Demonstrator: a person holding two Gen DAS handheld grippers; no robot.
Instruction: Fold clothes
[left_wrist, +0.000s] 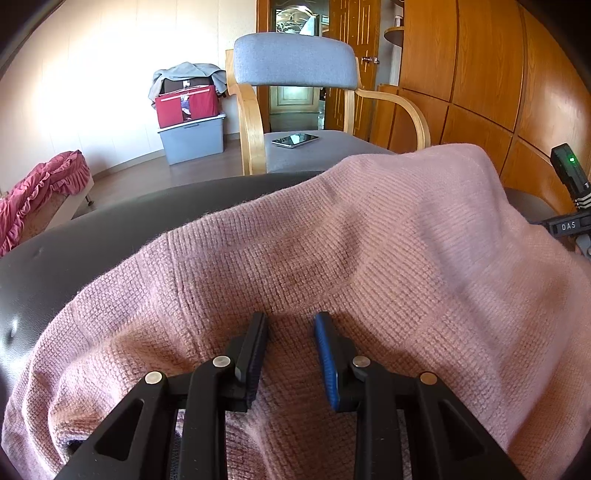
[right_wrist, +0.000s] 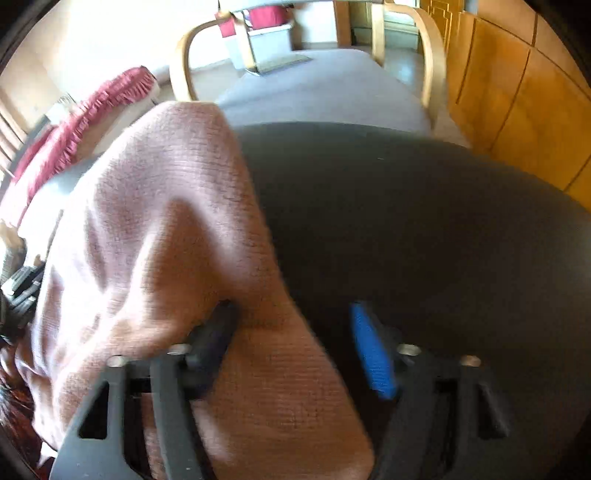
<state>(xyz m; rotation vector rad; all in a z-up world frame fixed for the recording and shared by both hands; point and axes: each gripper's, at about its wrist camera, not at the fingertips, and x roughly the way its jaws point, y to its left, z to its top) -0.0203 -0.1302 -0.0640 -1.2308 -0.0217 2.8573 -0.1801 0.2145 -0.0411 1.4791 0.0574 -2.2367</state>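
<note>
A pink knitted sweater (left_wrist: 332, 258) lies draped over a dark table (left_wrist: 92, 236), with both grippers working at its near edge. On the left, the left gripper (left_wrist: 290, 325) points down onto the knit, its jaws partly apart with a ridge of fabric rising between them; the pads seem to rest against the cloth, though whether they truly pinch it cannot be told. From this gripper the sweater spreads ahead and off to the right, its long axis running from near-left to far-right toward the wooden armchair (left_wrist: 295, 62) beyond the table.

On the right, the right gripper (right_wrist: 295, 317) straddles the garment's right border: its black finger (right_wrist: 218, 328) is tucked under or against a fold, while the blue finger (right_wrist: 369, 347) stands clear over bare table, so the jaws appear not closed on anything. The sweater (right_wrist: 166, 221) lies ahead and left of this gripper, narrowing toward the far edge. The right gripper is likely the nearer to the free edge that a fold across would need.
</note>
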